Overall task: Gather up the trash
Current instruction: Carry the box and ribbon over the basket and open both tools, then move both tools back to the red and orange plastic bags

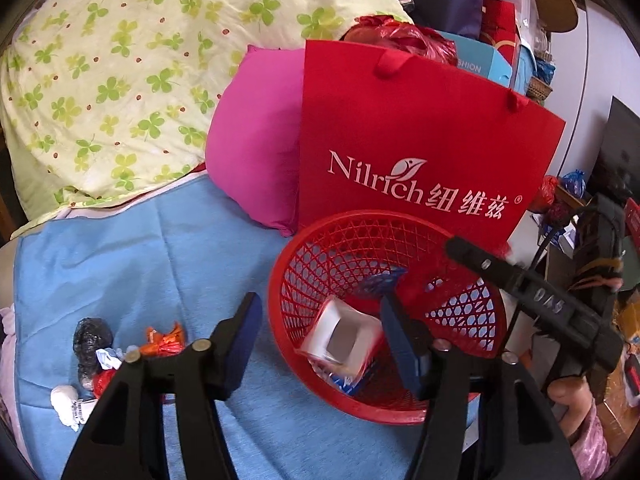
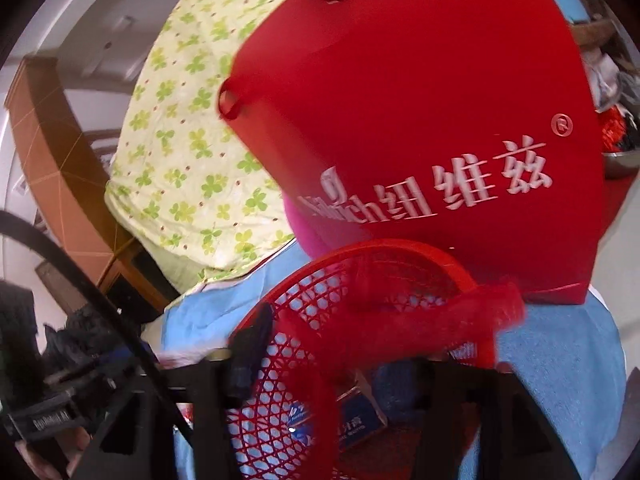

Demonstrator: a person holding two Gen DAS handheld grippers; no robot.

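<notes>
A red plastic mesh basket point(image 1: 320, 376) stands on the blue cloth and holds a white and red carton point(image 1: 340, 340) and a blue wrapper point(image 1: 380, 282). My left gripper point(image 1: 320, 332) is open and empty, its right finger inside the basket and its left finger outside. Loose trash lies at the lower left: an orange wrapper point(image 1: 164, 340), a black crumpled bag point(image 1: 90, 340), white paper point(image 1: 66, 400). My right gripper point(image 2: 348, 352) is over the basket point(image 2: 280, 432); a blurred red mesh piece point(image 2: 400, 320) lies across its fingers. A blue carton point(image 2: 356, 420) shows in the basket.
A red Nilrich paper bag point(image 1: 420, 140) stands right behind the basket, a pink pillow point(image 1: 256, 148) to its left. A clover-print quilt point(image 1: 120, 80) covers the back left. The blue cloth point(image 1: 160, 260) is flat between trash and basket. Cluttered shelves stand at the right.
</notes>
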